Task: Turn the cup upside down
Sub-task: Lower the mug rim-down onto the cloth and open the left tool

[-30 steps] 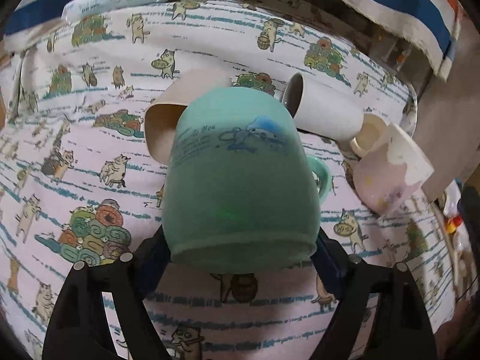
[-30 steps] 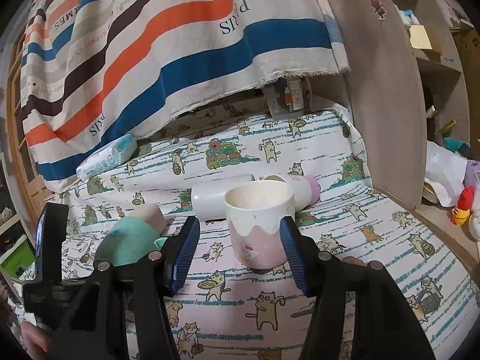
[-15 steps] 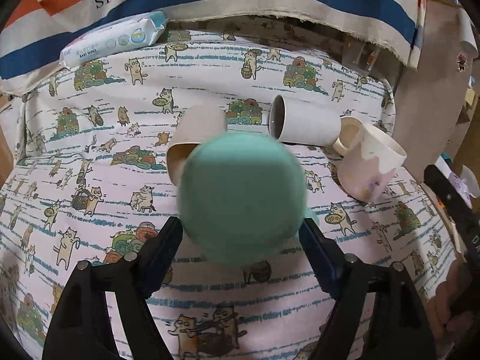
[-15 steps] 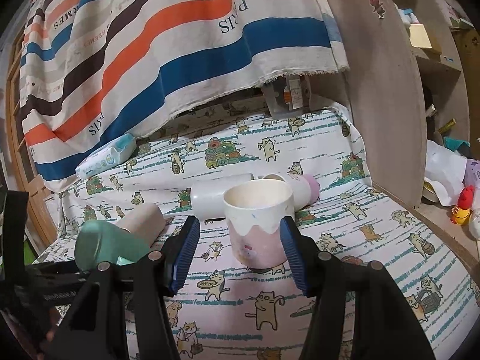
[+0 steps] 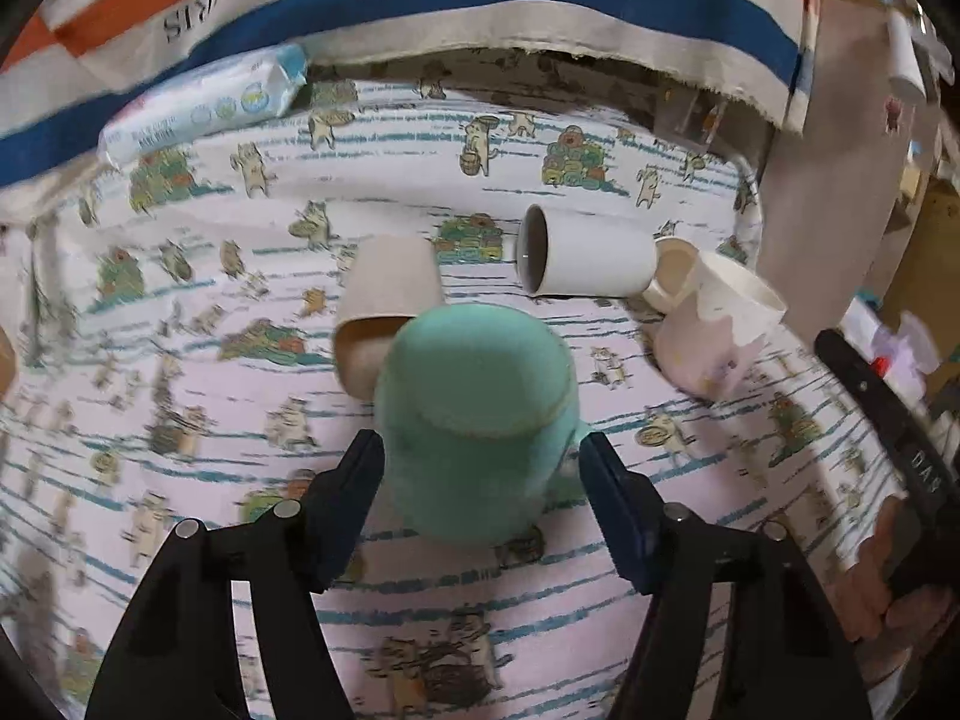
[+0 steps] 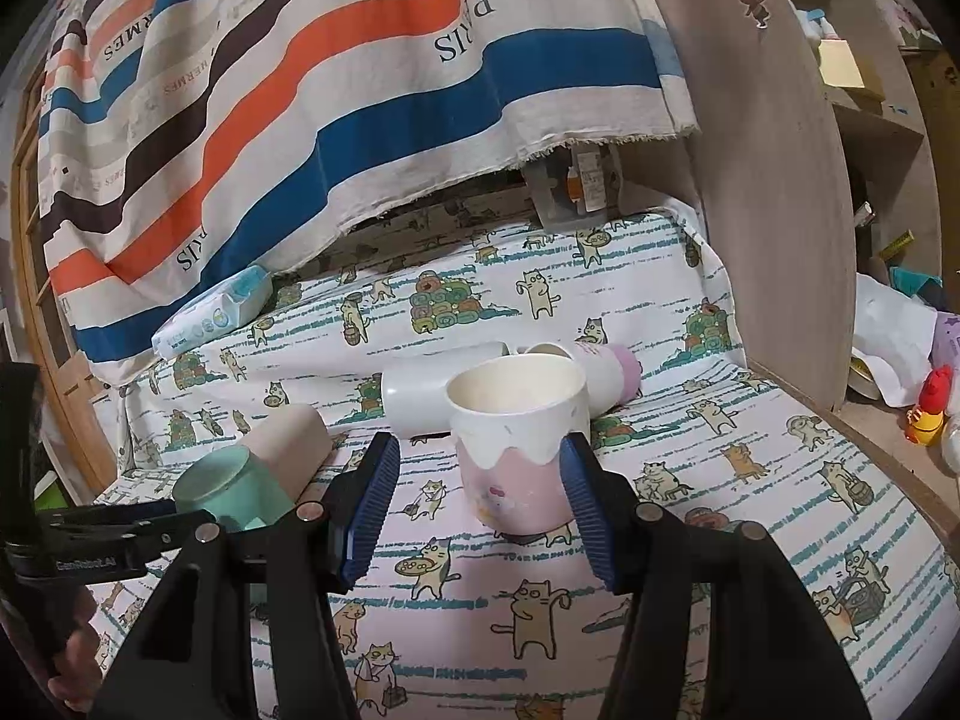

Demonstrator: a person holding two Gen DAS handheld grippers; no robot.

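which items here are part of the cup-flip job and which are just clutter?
In play:
- green cup, base up, held in the left gripper
- pink-and-white cup, upright between the open fingers of the right gripper

Lying about:
- beige cup on its side
- white cup on its side
- wipes pack
- striped cloth

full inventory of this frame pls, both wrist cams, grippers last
Green cup: 1, mint, bottom up between the left fingers, near front of cloth.
Beige cup: 1, tan, on its side just behind the green cup.
White cup: 1, white, on its side, mid cloth.
Pink cup: 1, pink with white rim, upright between the right fingers.
Pink-capped bottle: 1, lying behind the pink cup.
Wipes pack: 1, white and blue, back left.
Striped cloth: 1, hanging at back.
Cat-print cloth: 1, covers the surface.
Left gripper: around green cup.
Right gripper: open around pink cup.
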